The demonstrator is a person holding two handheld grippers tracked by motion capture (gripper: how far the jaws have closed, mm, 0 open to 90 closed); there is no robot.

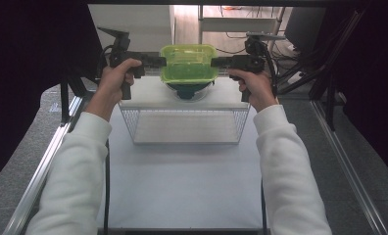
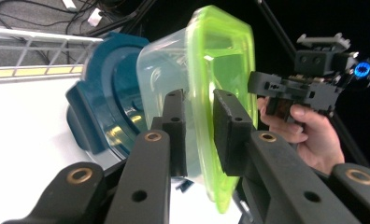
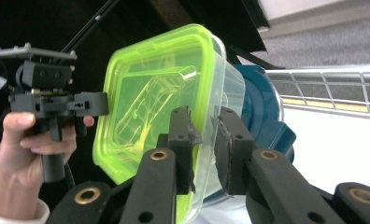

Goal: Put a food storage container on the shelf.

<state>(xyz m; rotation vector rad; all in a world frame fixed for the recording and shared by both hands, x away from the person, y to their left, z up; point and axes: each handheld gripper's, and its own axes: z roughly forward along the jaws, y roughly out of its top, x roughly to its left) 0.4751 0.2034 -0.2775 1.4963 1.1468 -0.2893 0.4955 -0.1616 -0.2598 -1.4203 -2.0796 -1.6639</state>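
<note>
While both tools grip the green-lidded container, the white table lies beneath

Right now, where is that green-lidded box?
The green-lidded box hangs at the table's far middle, gripped between the left gripper and right gripper, just above a blue bowl.

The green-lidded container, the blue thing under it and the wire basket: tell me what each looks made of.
Container: clear, glossy plastic tub, seemingly, with a translucent lime-green plastic lid; light passes through both.
Blue thing: opaque teal, smooth with soft highlights, probably moulded plastic, possibly glazed; hard to tell.
Wire basket: thin white grid rods, likely coated metal wire.
</note>
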